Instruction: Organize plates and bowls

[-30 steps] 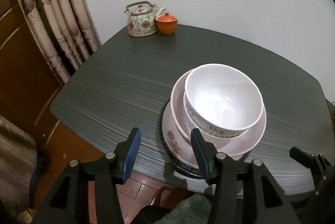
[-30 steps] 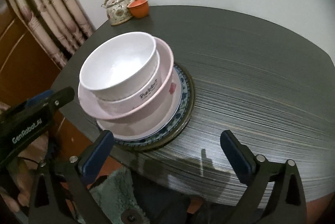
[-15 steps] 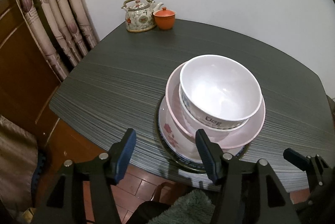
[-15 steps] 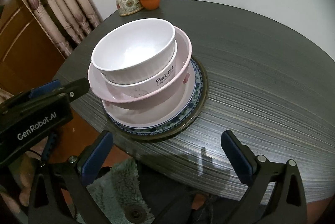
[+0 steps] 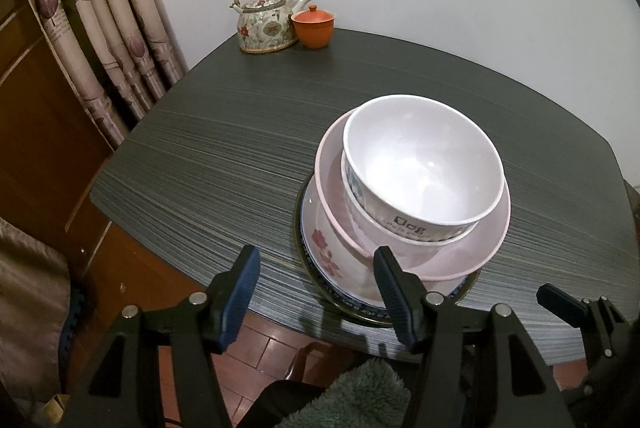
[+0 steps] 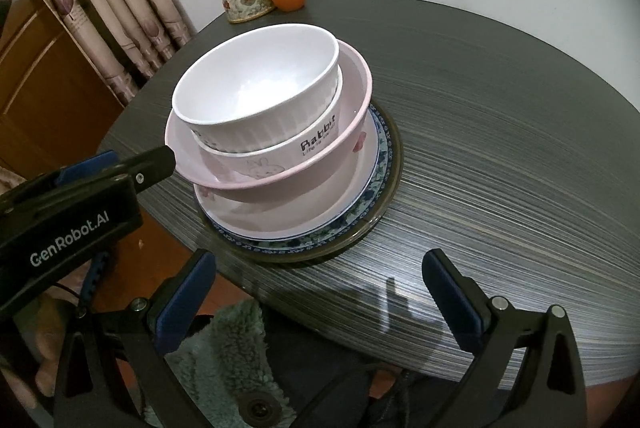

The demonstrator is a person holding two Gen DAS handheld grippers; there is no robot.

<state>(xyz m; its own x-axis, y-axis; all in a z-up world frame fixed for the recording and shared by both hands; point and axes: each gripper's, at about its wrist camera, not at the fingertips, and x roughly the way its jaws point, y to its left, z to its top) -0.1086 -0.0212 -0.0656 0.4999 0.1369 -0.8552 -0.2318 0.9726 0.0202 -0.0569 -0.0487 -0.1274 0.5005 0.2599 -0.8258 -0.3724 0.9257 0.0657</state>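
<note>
Stack: a white bowl point(image 5: 424, 167) sits inside a second white bowl printed "Rabbit" point(image 6: 280, 143), which sits in a wide pink bowl point(image 6: 352, 87); under them lie a white plate with red flowers point(image 5: 324, 248), a blue-patterned plate point(image 6: 380, 155) and a dark-rimmed plate point(image 6: 394, 171) at the bottom.
Stack position: on the dark striped tabletop point(image 5: 224, 155), close to its near edge.
Left gripper point(image 5: 316, 288): its jaws have just been opening and stand released, nothing between them; its right finger point(image 5: 390, 288) overlaps the near side of the stack in the left wrist view, and contact cannot be told.
Right gripper point(image 6: 320, 296): jaws spread wide and released, hanging over the near edge of the tabletop, clear of the stack.
Far corner: a floral teapot point(image 5: 266, 21) with an orange lidded cup point(image 5: 314, 27) just beside it, well apart from the stack.
Left side: patterned curtains point(image 5: 100, 11).
</note>
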